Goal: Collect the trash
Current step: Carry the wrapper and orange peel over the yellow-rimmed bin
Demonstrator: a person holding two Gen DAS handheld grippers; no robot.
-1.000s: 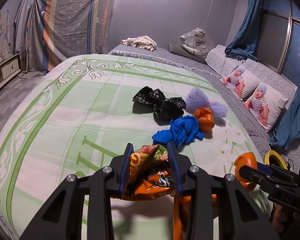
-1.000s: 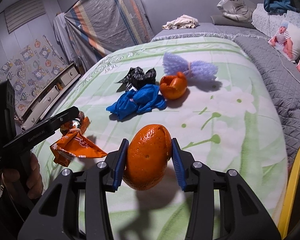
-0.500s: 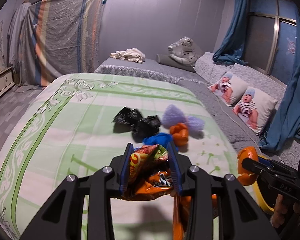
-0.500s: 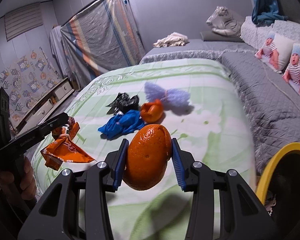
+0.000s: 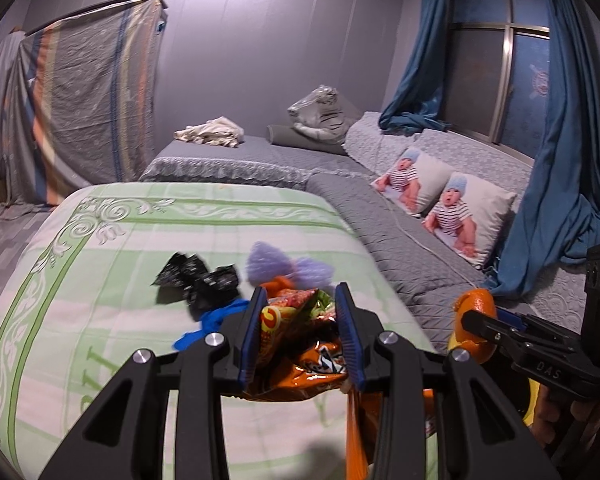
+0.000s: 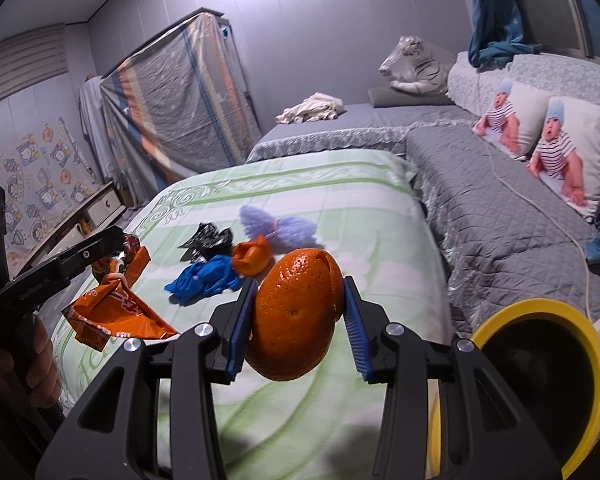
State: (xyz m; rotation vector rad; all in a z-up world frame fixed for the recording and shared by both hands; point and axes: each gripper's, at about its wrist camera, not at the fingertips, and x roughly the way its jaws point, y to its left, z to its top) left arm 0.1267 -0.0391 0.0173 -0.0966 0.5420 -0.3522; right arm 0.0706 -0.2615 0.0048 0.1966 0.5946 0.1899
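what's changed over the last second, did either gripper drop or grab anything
Neither let go or took anything. Both grippers lifted and pulled back from the bed: the litter on it now looks smaller and farther off, and the yellow-rimmed bin has come into the right wrist view. Unchanged: the left gripper still clamps the snack wrappers, the right gripper still clamps the orange peel.

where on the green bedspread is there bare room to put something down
Free: the wide stretch of green bedspread between the scroll border and the purple pom-pom, and the near strip below the blue bag. Crowded: the middle, where black wrapper, blue bag and orange peel bunch together.
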